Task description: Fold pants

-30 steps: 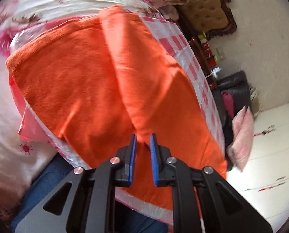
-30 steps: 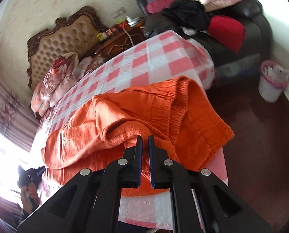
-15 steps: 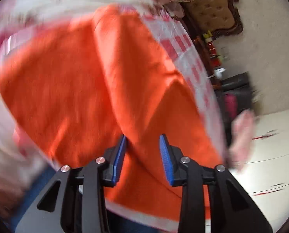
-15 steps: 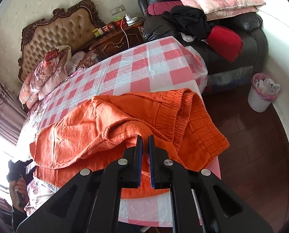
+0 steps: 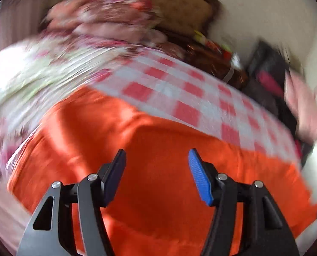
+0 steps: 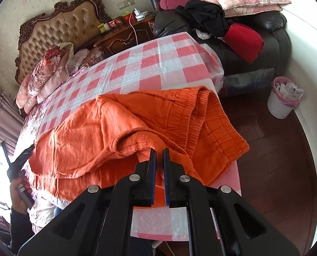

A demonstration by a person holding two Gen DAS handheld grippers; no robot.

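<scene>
Orange pants (image 6: 107,132) lie bunched across the near end of a bed covered with a red-and-white checked sheet (image 6: 150,64), their elastic waistband (image 6: 211,123) hanging toward the right edge. My right gripper (image 6: 159,150) is shut on a raised fold of the pants' fabric at its tips. In the blurred left wrist view, the pants (image 5: 162,140) spread flat below my left gripper (image 5: 156,152). Its jaws are opening, its blue pads (image 5: 199,177) are wide apart, and nothing is between them.
A padded headboard (image 6: 58,32) and floral bedding (image 6: 49,70) are at the far end. A black sofa (image 6: 271,34) with pillows and clothes stands right of the bed. A white bin (image 6: 284,98) sits on the dark floor. A hand (image 6: 19,189) shows at the left edge.
My left gripper has let go of the pants, opened wide and lifted away while rolling. The right gripper has stayed shut on its fold and shifted only slightly.
</scene>
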